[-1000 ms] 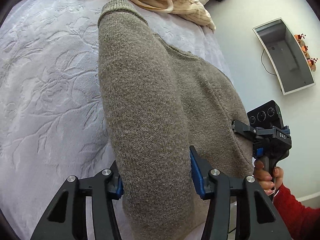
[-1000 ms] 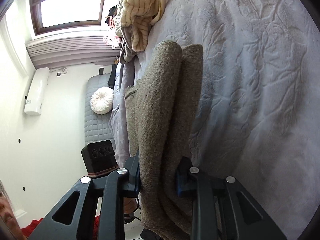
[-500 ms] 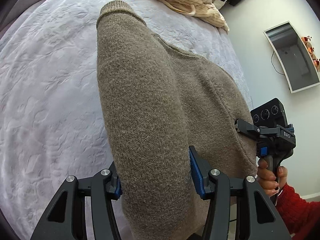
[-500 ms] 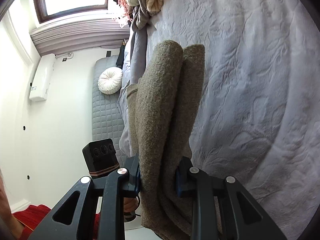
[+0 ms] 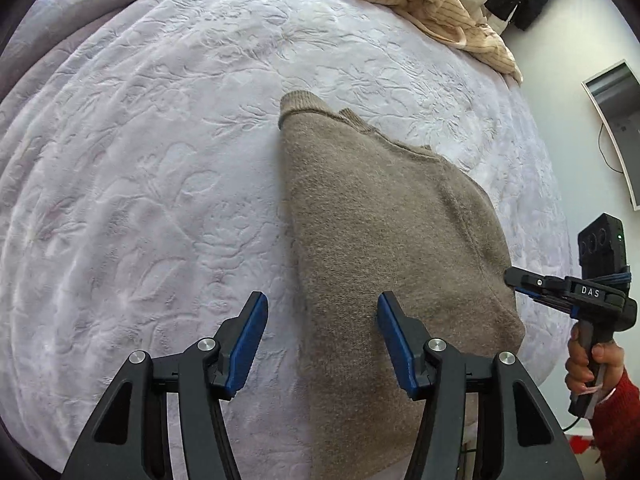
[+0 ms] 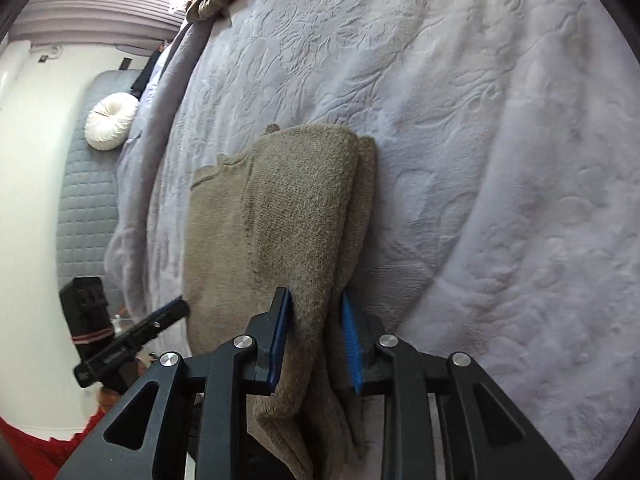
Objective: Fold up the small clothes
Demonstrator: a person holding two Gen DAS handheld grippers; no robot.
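A folded brown knit sweater (image 5: 384, 240) lies on the pale embossed bedspread (image 5: 140, 200). My left gripper (image 5: 320, 344) is open above the sweater's near left edge, its blue pads wide apart and holding nothing. My right gripper (image 6: 316, 340) is shut on the sweater's folded near edge (image 6: 296, 220), the cloth pinched between its blue pads. The right gripper also shows in the left wrist view (image 5: 560, 288) at the sweater's right side, and the left gripper shows in the right wrist view (image 6: 132, 340).
A pile of cream striped clothes (image 5: 432, 0) lies at the bed's far end. A round white cushion (image 6: 110, 120) rests against a grey padded headboard. A wall unit (image 5: 616, 120) hangs past the bed's right edge (image 5: 556, 280).
The sweater has been lowered flat onto the bed. My left gripper has let go of it and opened wide. My right gripper still grips the folded edge.
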